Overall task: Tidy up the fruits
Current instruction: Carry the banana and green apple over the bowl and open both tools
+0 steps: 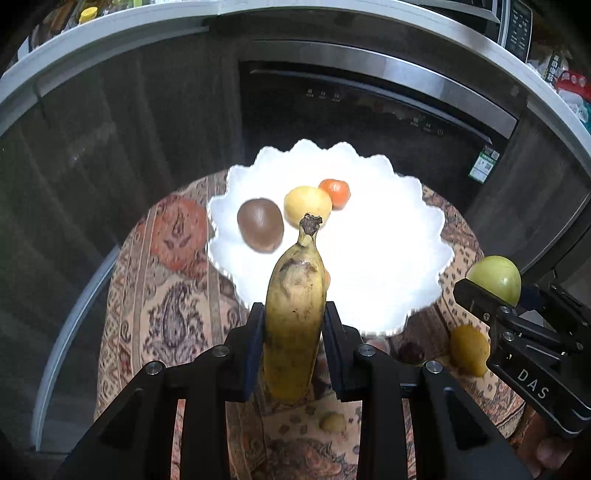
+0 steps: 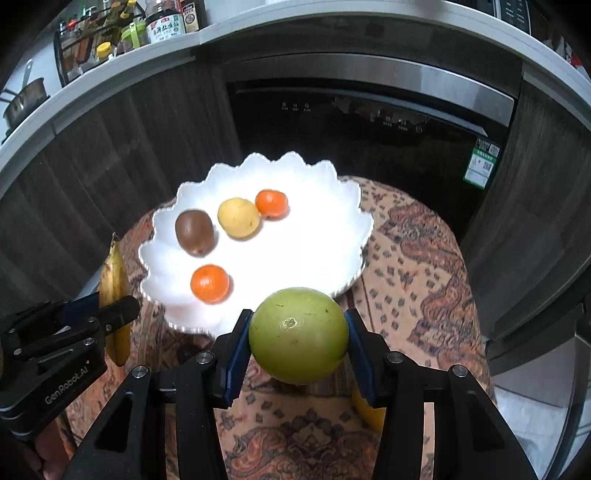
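My left gripper (image 1: 294, 321) is shut on a spotted yellow banana (image 1: 295, 314), held stem-up above the near rim of the white scalloped plate (image 1: 388, 258). The right gripper (image 2: 298, 336) is shut on a green apple (image 2: 298, 334), just in front of the plate (image 2: 325, 229). On the plate lie a brown kiwi (image 2: 194, 232), a yellow fruit (image 2: 238, 217) and two oranges (image 2: 272, 203) (image 2: 209, 283). In the left wrist view the right gripper (image 1: 491, 295) with the apple (image 1: 495, 280) shows at the right; in the right wrist view the left gripper (image 2: 110, 310) with the banana (image 2: 115, 280) shows at the left.
The plate stands on a small table under a patterned cloth (image 2: 406, 266). More loose fruit lies on the cloth: a yellow one (image 1: 469, 349), a small pale one (image 1: 332, 422) and a dark one (image 1: 412, 350). Behind are dark cabinets, a black appliance door (image 2: 369, 140) and a counter with bottles (image 2: 162, 26).
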Action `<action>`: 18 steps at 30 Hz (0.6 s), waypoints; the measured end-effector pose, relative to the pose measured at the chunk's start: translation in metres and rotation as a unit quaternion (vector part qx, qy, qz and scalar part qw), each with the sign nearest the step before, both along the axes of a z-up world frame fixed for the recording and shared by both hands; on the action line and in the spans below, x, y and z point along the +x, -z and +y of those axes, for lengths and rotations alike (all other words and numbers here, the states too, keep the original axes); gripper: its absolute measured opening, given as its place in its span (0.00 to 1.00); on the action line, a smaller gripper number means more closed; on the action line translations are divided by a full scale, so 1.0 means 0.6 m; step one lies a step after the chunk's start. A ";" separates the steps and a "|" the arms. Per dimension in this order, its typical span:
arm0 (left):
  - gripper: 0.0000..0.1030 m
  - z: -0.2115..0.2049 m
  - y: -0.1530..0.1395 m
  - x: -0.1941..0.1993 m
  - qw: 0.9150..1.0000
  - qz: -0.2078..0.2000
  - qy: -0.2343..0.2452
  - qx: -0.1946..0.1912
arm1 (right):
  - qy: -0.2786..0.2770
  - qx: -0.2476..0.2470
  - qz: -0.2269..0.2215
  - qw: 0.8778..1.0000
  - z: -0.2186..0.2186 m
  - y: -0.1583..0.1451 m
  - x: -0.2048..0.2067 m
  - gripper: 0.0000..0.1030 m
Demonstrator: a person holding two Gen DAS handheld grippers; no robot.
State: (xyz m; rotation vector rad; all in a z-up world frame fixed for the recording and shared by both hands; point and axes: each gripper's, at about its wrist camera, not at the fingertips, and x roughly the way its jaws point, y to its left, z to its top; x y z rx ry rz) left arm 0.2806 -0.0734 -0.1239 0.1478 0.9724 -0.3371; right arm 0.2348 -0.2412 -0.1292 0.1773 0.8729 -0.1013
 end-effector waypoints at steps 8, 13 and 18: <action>0.29 -0.009 -0.006 0.042 1.000 -0.005 0.000 -0.001 | -0.004 -0.005 -0.008 1.000 -0.003 -0.014 0.041 0.48; 0.29 -0.012 0.002 0.066 1.000 -0.005 -0.002 0.001 | -0.003 -0.005 -0.005 1.000 -0.005 -0.009 0.062 0.48; 0.29 -0.015 0.015 0.084 1.000 0.001 -0.007 0.000 | -0.002 -0.002 0.004 1.000 -0.007 0.003 0.081 0.48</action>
